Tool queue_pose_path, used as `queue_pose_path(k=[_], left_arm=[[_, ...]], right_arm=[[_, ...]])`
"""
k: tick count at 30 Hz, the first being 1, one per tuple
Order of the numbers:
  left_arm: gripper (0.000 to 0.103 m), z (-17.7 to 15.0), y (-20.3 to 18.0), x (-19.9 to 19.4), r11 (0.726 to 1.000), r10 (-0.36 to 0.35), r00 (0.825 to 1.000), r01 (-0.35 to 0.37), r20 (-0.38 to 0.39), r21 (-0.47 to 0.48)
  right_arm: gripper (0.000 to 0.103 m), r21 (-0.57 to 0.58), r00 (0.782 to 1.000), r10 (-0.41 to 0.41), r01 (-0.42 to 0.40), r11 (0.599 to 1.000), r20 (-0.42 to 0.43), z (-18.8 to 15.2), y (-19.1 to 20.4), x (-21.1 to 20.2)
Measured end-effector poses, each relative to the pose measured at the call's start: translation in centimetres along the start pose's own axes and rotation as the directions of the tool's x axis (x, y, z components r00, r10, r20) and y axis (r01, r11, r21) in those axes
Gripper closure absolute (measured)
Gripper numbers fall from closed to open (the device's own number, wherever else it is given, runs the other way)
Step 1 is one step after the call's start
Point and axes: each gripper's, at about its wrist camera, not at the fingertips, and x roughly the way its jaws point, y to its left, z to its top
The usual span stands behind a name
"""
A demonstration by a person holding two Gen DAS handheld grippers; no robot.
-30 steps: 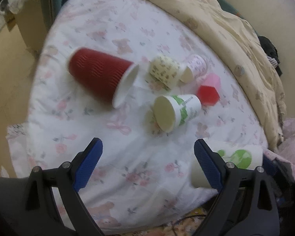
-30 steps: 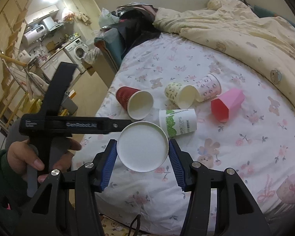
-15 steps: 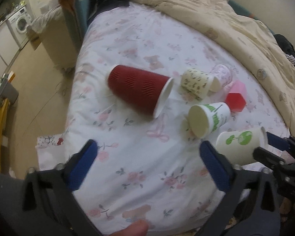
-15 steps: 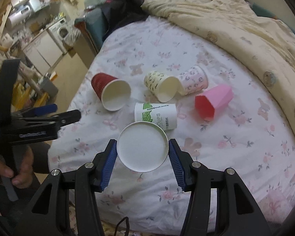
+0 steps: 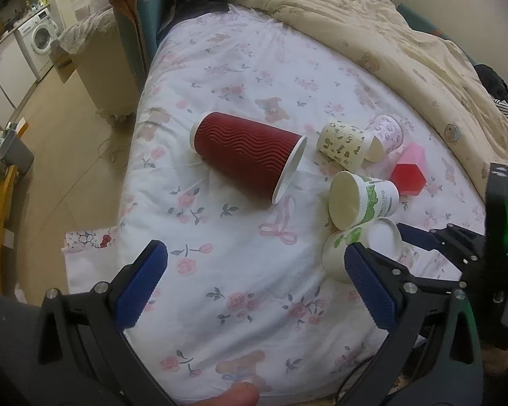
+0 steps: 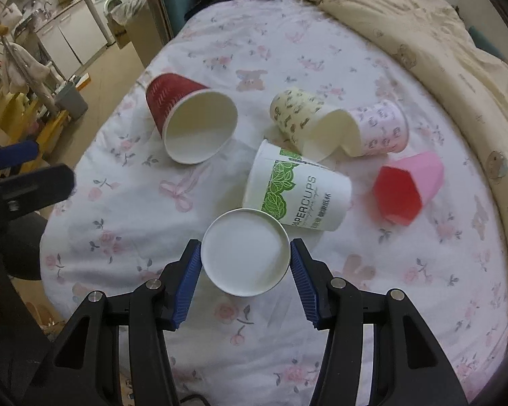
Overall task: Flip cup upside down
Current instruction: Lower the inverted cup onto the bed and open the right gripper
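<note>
My right gripper (image 6: 245, 260) is shut on a white paper cup (image 6: 245, 257) with green leaf print, its flat base facing the camera and its mouth turned down towards the bed. In the left wrist view the same cup (image 5: 359, 247) sits low over the sheet at the right, held by the right gripper (image 5: 423, 237). My left gripper (image 5: 254, 287) is open and empty above the near part of the bed.
Several cups lie on their sides on the floral sheet (image 6: 125, 230): a red ribbed cup (image 6: 189, 118), a green-print white cup (image 6: 298, 193), a yellow patterned cup (image 6: 308, 118), a pink patterned cup (image 6: 382, 128) and a pink-red hexagonal cup (image 6: 406, 189). A beige duvet (image 6: 440, 50) lies at the right.
The right gripper has carried the cup down and forward towards the sheet, next to the lying green-print cup. The left gripper has pulled back and to the left, staying open.
</note>
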Motion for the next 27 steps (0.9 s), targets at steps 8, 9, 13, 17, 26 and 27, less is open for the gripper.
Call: queue_pose_path(k=[8, 9, 13, 17, 26, 27], left_arm=[[0.0, -0.1, -1.0, 0.0, 1.0, 0.002, 1.0, -0.003, 0.005, 0.024], [0.0, -0.2, -1.1, -0.1, 1.0, 0.004, 1.0, -0.005, 0.01, 0.028], [0.0, -0.1, -0.9, -0.4, 1.0, -0.001, 1.0, 0.0, 0.028, 0.022], [0.0, -0.1, -0.4, -1.1, 1.0, -0.013, 0.998, 0.013, 0.057, 0.006], [0.0, -1.1, 0.3, -4.3, 0.999, -0.032, 0.989, 0.034, 0.142, -0.015], [0.0, -1.4, 0.3, -4.7, 0.999, -0.031, 0.987, 0.033, 0.155, -0.01]], right_arm=[[0.044, 0.083, 0.997, 0.075, -0.075, 0.994, 0.004, 0.3, -1.2, 0.8], [0.044, 0.089, 0.997, 0.078, -0.078, 0.993, 0.0, 0.3, -1.3, 0.9], [0.032, 0.114, 0.994, 0.112, -0.113, 0.987, 0.014, 0.3, -1.5, 0.6], [0.01, 0.116, 0.992, 0.103, -0.111, 0.987, 0.071, 0.3, -1.3, -0.9], [0.001, 0.247, 0.961, 0.028, -0.098, 0.964, 0.274, -1.5, -3.2, -9.3], [0.0, 0.26, 0.955, 0.003, -0.084, 0.962, 0.297, -2.0, -3.3, -10.4]])
